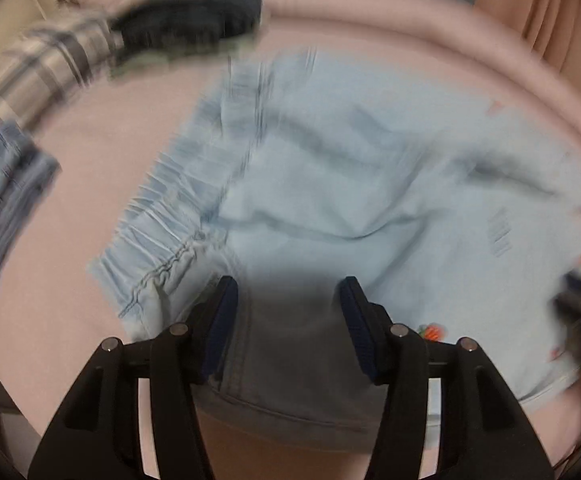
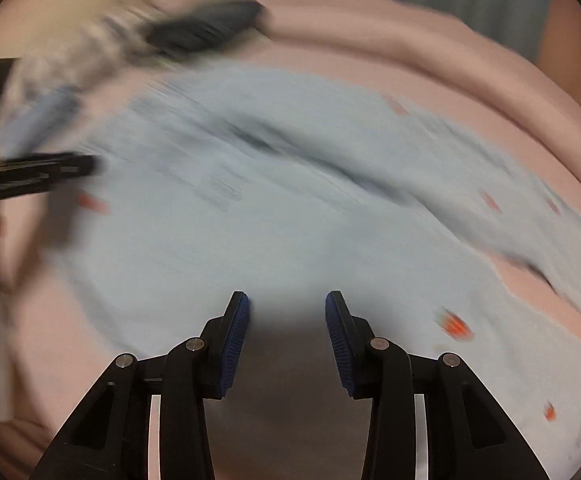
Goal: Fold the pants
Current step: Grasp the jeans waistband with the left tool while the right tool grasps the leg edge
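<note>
Pink bedsheet [image 1: 90, 128] under light-blue pants [image 1: 350, 184]; long axis runs waistband-left to legs-right. Left gripper [image 1: 288, 292] nearer waistband [image 1: 162, 216], right gripper [image 2: 287, 304] over legs; both fingers part-open, holding nothing.

I see a bed [image 1: 90, 128] under a pink sheet. On it lie light blue pants [image 1: 350, 184] spread out, and folded clothes [image 1: 42, 80] stacked near its far-left edge.
</note>
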Tool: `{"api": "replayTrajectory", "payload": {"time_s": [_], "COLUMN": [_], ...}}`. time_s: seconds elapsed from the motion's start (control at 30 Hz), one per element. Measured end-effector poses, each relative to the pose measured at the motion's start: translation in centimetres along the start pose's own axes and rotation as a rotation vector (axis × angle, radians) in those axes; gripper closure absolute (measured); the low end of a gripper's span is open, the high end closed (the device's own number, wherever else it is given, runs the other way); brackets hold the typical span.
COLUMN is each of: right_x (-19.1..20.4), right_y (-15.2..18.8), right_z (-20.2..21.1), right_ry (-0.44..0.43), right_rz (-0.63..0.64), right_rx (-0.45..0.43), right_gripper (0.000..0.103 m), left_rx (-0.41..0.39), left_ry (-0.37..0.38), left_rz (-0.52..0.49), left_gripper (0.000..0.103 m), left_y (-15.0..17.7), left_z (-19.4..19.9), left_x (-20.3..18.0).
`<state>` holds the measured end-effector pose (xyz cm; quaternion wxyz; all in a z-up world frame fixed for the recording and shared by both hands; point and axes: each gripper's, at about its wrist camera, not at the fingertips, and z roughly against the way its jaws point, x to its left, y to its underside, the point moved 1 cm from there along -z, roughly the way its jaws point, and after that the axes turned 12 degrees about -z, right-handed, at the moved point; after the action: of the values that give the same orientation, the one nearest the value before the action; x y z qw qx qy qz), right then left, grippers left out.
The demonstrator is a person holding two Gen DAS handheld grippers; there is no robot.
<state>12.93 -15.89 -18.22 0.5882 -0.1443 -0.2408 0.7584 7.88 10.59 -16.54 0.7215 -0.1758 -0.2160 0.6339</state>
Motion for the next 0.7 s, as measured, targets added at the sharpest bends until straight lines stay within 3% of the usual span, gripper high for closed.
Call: {"api": "replayTrajectory", "payload": {"time_s": [0.07, 0.17, 0.23, 0.3, 0.33, 0.43, 0.53, 0.7], "right_x": [-2.6, -5.2, -7.2, -8.4, -8.3, -8.1, -7.7, -7.2], "right_y": [0.5, 1.1, 0.5, -1.0, -1.2, -3.8, -7.1, -12.0], "right_z": [0.6, 1.6, 1.9, 2.4, 2.9, 3.0, 2.1, -0.2], "right_ry": [-0.075, 0.015, 0.051, 0.063, 0.053, -0.029, -0.089, -0.117], "right_rz": [-0.056, -0.059, -0.094, -0.130, -0.131, -0.124, -0.096, -0.020], "right_rx": [-0.031, -0.030, -0.009, -0.025, -0.049, -0.118, -0.148, -0.155], "right_gripper": [0.063, 0.063, 0.063, 0.062, 0.058, 0.047, 0.047, 0.047], "left_rx": [-0.038, -0.029, -0.032, -0.070, -0.094, -0.125, -0.140, -0.129], "left_ry": [0.025, 0.050, 0.060, 0.019, -0.008, -0.043, -0.059, -0.046], "left_rz": [-0.002, -0.010, -0.013, -0.025, -0.037, -0.065, -0.087, -0.163], "left_gripper": [0.048, 0.047, 0.042, 0.024, 0.022, 0.021, 0.021, 0.021], "left_y": [0.4, 0.4, -0.4, -2.2, -3.3, -6.7, -10.2, -15.4], "left_z": [0.5, 0.8, 1.2, 2.0, 2.3, 1.6, 0.2, -2.5], "left_x": [0.5, 1.1, 1.4, 1.4, 1.3, 1.4, 2.3, 3.3]}}
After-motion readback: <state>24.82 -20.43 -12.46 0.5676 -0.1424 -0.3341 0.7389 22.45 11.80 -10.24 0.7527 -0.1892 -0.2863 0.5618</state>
